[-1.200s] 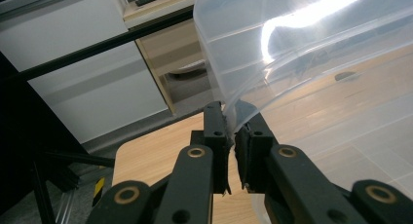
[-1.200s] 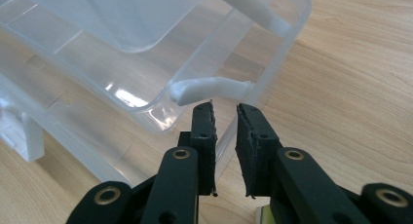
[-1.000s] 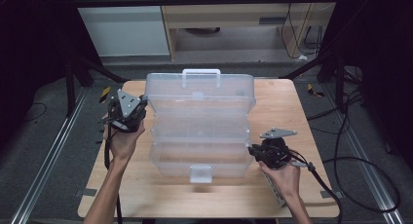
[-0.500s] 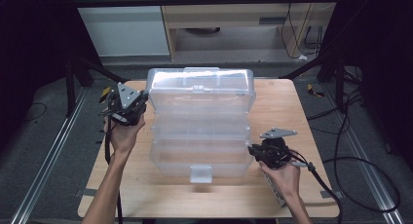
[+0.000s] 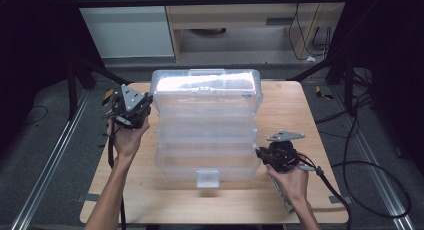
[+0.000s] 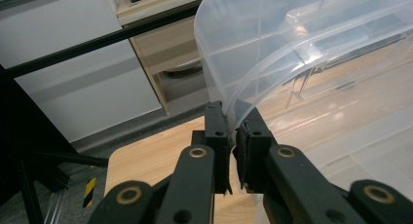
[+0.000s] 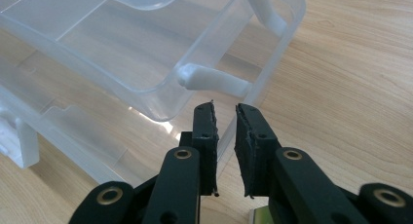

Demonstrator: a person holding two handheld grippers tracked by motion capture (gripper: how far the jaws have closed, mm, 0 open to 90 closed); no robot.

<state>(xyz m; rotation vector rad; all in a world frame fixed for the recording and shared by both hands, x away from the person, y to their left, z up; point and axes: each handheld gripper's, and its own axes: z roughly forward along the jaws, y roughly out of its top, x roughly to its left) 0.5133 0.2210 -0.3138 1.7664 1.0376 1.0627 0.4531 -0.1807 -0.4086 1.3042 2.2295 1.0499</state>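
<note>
High view puts my clear plastic tiered storage box (image 5: pixel 206 127) mid-frame on the wooden tabletop (image 5: pixel 292 115), long axis running top to bottom, latch toward the bottom edge, lid raised at the top. My left hand-held gripper (image 5: pixel 142 104) is clamped on the lid's rim at upper left. My right hand-held gripper (image 5: pixel 259 154), jaws nearly together, pinches the box's lower right wall.

Clear tiered storage box (image 5: pixel 206 130) between left gripper (image 5: pixel 131 107), right gripper (image 5: pixel 274 156)
</note>
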